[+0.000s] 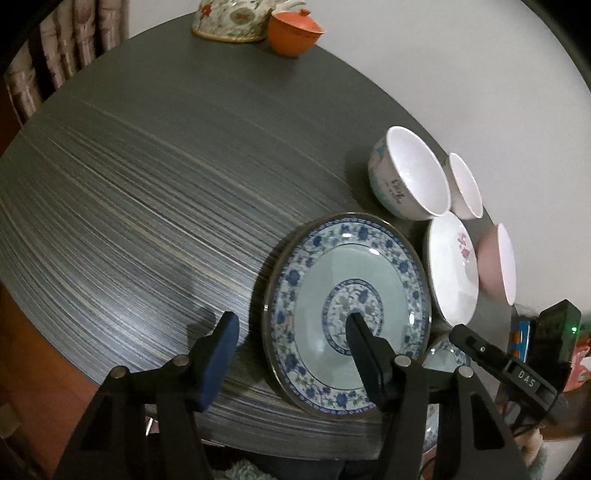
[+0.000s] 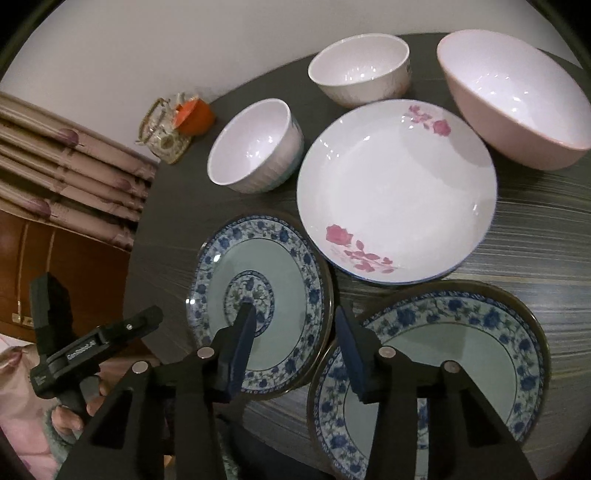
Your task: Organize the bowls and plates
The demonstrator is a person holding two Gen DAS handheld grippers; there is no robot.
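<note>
On the dark round table (image 1: 147, 184), my left gripper (image 1: 291, 321) is open and straddles the left rim of a small blue-patterned plate (image 1: 314, 302); one finger hangs over its centre, the other over bare table. My right gripper (image 2: 293, 310) is open above the same plate (image 2: 288, 280), with the plate's right rim between its jaws. Its right finger reaches over the left rim of a larger blue-patterned plate (image 2: 461, 362). Behind these sit a white plate with pink roses (image 2: 395, 192), two white bowls (image 2: 255, 147) (image 2: 360, 70) and a pink bowl (image 2: 517, 99). I see no pad pressing on anything.
A floral ceramic pot (image 1: 229, 18) and an orange lidded cup (image 1: 293, 31) stand at the far table edge. A curtain (image 2: 66, 155) and wooden furniture (image 2: 74, 266) lie beyond the left edge. The other gripper's body (image 2: 92, 350) is beside the small plate.
</note>
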